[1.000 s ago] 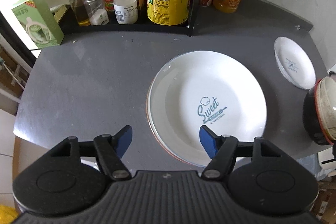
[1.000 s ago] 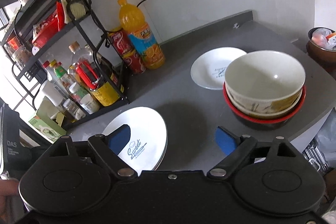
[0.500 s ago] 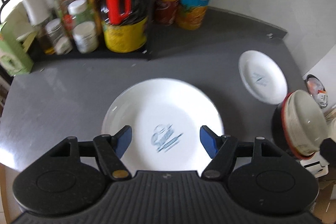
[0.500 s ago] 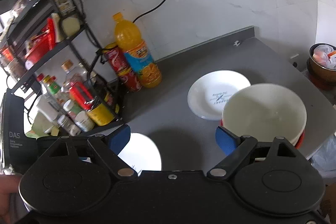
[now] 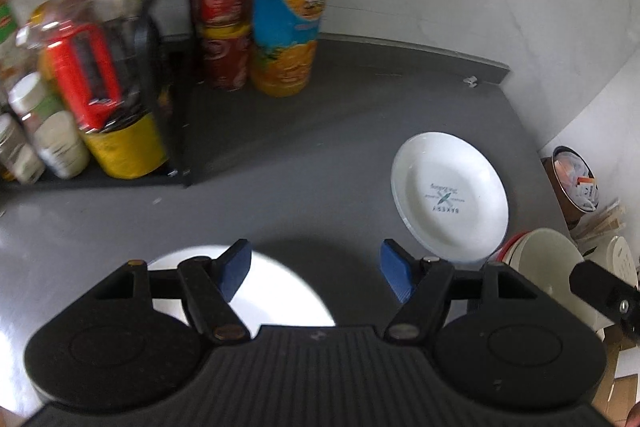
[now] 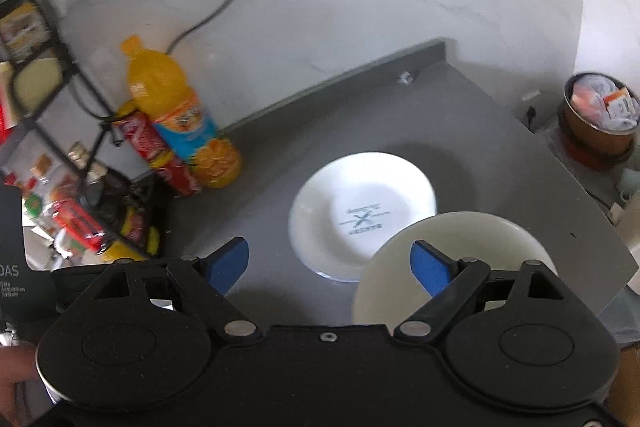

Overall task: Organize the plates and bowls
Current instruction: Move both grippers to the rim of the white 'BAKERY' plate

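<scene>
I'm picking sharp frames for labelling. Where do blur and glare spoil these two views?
Left wrist view: rack bottles smeared by motion, large plate blown out white. Right wrist view: small plate print soft, orange bottle and rack blurred; tongs stay sharp in both.

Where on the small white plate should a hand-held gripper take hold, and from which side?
Probably the small white plate is best taken by its raised rim, one finger over the lip and one under, since it lies flat on the grey counter. Come from the open left side: the cream bowl crowds its near right edge. The right hand-held gripper is open and holds nothing.
</scene>
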A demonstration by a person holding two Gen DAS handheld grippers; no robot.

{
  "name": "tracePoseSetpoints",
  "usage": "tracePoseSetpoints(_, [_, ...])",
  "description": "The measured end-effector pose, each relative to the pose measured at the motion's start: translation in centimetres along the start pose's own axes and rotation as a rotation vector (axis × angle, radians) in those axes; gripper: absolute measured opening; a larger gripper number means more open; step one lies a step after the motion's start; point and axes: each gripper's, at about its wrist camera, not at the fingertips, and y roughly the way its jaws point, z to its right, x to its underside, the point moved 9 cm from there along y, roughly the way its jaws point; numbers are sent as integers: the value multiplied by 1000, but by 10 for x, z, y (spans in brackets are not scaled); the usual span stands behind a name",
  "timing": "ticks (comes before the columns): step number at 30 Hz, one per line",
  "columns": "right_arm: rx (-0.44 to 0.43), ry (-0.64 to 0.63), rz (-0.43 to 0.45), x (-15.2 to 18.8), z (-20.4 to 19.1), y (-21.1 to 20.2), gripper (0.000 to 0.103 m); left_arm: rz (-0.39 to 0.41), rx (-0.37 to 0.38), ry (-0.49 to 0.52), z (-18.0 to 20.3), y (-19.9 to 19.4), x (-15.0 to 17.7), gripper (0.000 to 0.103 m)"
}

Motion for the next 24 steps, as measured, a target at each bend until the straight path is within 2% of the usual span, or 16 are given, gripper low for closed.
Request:
tracePoseSetpoints(5, [39,-1,-35,-19,20,25,88,-28,7,36,21,30,-15,70])
tracePoseSetpoints(10, [36,25,-67,-41,42,49,88,-71,3,24,34,59,-25,70])
tracePoseSetpoints(14, [48,43,-106,-53,63,71,87,-103,4,77,52,81,-31,70])
tracePoseSetpoints(21, [53,19,-197,-56,82,110,87,-163,4,80,74,116,-32,70])
tracePoseSetpoints(24, [48,24,-247,-53,88,125,81,-191,12,59,82,130,-33,70])
